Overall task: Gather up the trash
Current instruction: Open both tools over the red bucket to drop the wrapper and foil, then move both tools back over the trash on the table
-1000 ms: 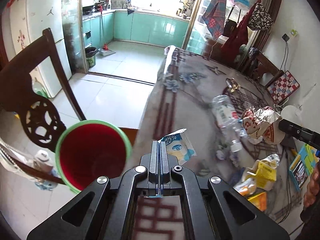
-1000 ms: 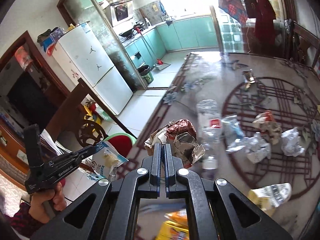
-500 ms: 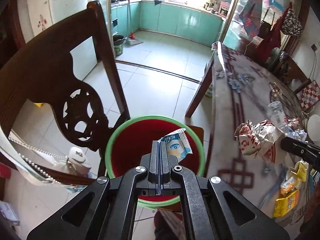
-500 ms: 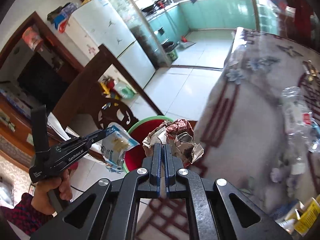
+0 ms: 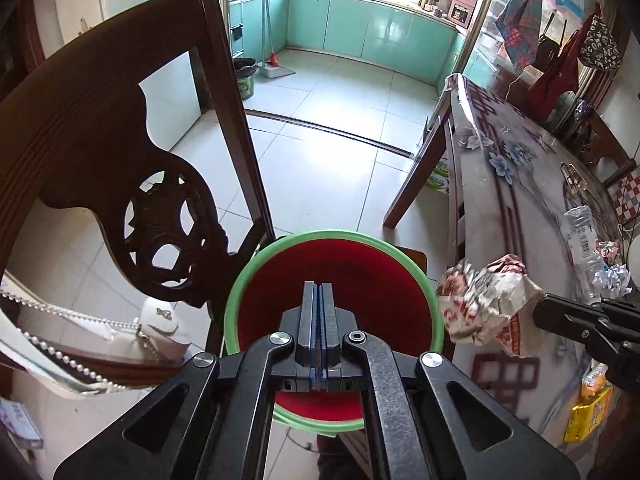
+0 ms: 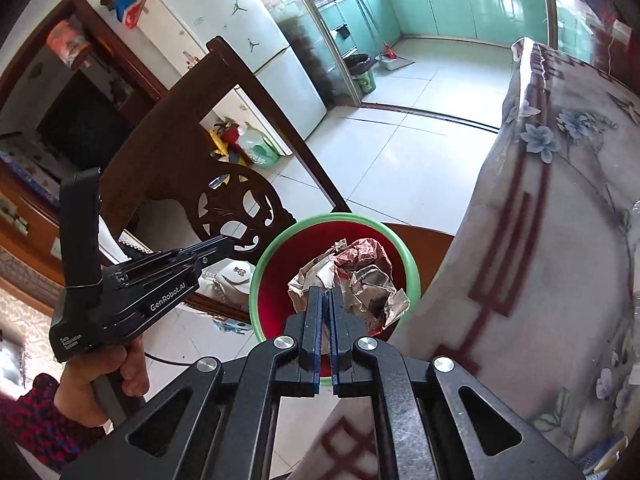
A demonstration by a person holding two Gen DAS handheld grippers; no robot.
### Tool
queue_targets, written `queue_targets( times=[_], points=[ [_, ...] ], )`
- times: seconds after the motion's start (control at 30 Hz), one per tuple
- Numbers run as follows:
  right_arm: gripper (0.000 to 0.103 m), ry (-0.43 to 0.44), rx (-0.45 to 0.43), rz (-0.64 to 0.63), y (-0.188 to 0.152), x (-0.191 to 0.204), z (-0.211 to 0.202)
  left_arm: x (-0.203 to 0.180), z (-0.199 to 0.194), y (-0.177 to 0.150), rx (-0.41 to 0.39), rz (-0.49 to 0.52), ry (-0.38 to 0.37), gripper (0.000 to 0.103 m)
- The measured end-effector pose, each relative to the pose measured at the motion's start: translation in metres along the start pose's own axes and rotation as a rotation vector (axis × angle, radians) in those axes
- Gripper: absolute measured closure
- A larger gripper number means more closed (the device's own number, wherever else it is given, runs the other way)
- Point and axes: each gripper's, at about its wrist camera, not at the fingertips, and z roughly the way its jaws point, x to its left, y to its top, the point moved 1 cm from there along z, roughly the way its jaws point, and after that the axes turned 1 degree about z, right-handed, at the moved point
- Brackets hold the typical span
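**Wrapper hanging over the bin mouth**

Tiled floor and a carved wooden chair [image 5: 120, 184] are framing the spot where both grippers are meeting, at the near-left edge of the cloth-covered table [image 6: 560, 240].

Right gripper [image 6: 325, 294] is pinching a crumpled paper wrapper [image 6: 352, 276] between its nearly closed fingers, the wad bulging up and to the right of the tips. Seen along this gripper, the wrapper is sitting directly over the open mouth of the red bin [image 6: 276, 280] with the green rim. From the left wrist view the same wrapper [image 5: 484, 300] is appearing just right of the bin's rim [image 5: 434, 312], so I cannot tell how well it is centred; fisheye angle may be misleading.

Left gripper [image 5: 318, 286] is hovering over the middle of the bin with its fingers pressed together and nothing between them.

Judging from this, the drop is turning on one relation: the wad should be lying straight above the red opening, not over its table-side rim. A slight shift left would likely be making the release safer.

More trash, including a crushed plastic bottle [image 5: 580, 236], is waiting farther right on the table.
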Motion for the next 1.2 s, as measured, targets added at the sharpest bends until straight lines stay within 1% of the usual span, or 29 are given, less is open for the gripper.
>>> queue_targets(
  times=[0.03,0.07,0.1,0.13,0.17,0.27,0.33,0.43,0.5,0.63,0.67,0.7,0.77,0.87,0.97,1.03,1.1,1.13,1.2],
  points=[
    [0.1,0.005,0.002,0.006,0.0,-0.001,0.0,0.0,0.0,0.0,0.002,-0.002,0.004,0.092],
    [0.1,0.01,0.005,0.012,0.0,-0.002,0.001,0.001,0.0,0.001,-0.001,-0.004,0.007,0.078],
    [0.099,0.013,0.006,0.015,0.0,-0.002,0.001,0.001,-0.002,0.001,-0.012,-0.007,0.009,0.069],
    [0.099,0.015,0.005,0.015,0.0,-0.002,0.001,0.001,-0.004,0.001,-0.023,-0.009,0.012,0.054],
    [0.098,0.013,0.005,0.015,-0.001,-0.002,0.0,0.001,-0.009,0.0,-0.042,-0.01,0.016,0.047],
    [0.093,0.009,0.001,0.023,-0.005,-0.005,-0.007,-0.004,-0.017,-0.001,-0.074,0.005,0.014,0.045],
    [0.092,0.007,-0.007,0.022,-0.011,-0.007,-0.016,-0.01,-0.022,-0.003,-0.079,0.019,0.004,0.045],
    [0.091,-0.034,-0.02,0.001,-0.023,-0.013,-0.037,-0.023,-0.029,-0.007,-0.088,0.04,-0.015,0.042],
    [0.083,-0.068,-0.044,-0.008,-0.033,-0.019,-0.057,-0.035,-0.034,-0.011,-0.094,0.061,-0.03,0.04],
    [0.074,-0.147,-0.117,-0.005,-0.057,-0.042,-0.108,-0.065,-0.039,-0.019,-0.095,0.098,-0.074,0.039],
    [0.068,-0.169,-0.137,-0.001,-0.063,-0.05,-0.123,-0.074,-0.04,-0.021,-0.091,0.11,-0.089,0.039],
    [0.06,-0.193,-0.154,0.003,-0.069,-0.059,-0.138,-0.085,-0.041,-0.024,-0.087,0.122,-0.104,0.039],
    [0.051,-0.247,-0.175,0.008,-0.082,-0.079,-0.167,-0.107,-0.046,-0.028,-0.086,0.142,-0.134,0.039],
    [0.05,-0.337,-0.175,0.007,-0.101,-0.118,-0.205,-0.143,-0.055,-0.034,-0.095,0.181,-0.179,0.036],
    [0.05,-0.412,-0.159,0.025,-0.12,-0.167,-0.239,-0.184,-0.065,-0.044,-0.103,0.223,-0.217,0.033],
    [0.05,-0.442,-0.121,0.001,-0.13,-0.2,-0.256,-0.207,-0.071,-0.05,-0.094,0.23,-0.261,0.03],
    [0.05,-0.467,-0.062,-0.069,-0.14,-0.23,-0.27,-0.232,-0.073,-0.059,-0.064,0.229,-0.319,0.027],
    [0.05,-0.48,-0.012,-0.135,-0.144,-0.243,-0.274,-0.246,-0.072,-0.063,-0.039,0.23,-0.346,0.026],
    [0.05,-0.488,0.069,-0.246,-0.15,-0.266,-0.279,-0.268,-0.072,-0.072,-0.007,0.233,-0.374,0.026]
  ],
)
